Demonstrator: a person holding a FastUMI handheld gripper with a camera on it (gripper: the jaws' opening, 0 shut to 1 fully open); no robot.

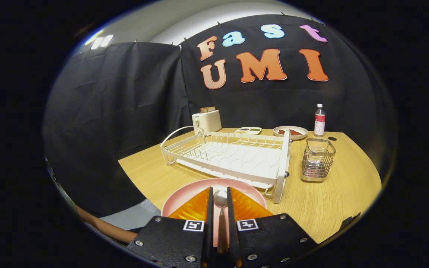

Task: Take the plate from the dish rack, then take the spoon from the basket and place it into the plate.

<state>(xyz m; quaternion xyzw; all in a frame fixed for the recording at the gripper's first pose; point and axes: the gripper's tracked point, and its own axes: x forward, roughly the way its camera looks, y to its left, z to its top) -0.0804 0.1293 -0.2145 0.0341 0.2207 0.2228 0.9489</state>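
The gripper (220,199) holds the spoon (221,212) between both fingers, bowl forward, its long axis along the fingers. The plate (184,197) lies directly below, before the rack (233,156).

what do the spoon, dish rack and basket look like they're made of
Spoon, held between the gripper fingers over the pink plate: shiny silvery metal, likely steel. Dish rack: white coated wire, matte. Basket: bare metal wire mesh, glossy.

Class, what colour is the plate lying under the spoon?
Pink, seen in the gripper view: the plate lies under the spoon the gripper holds.
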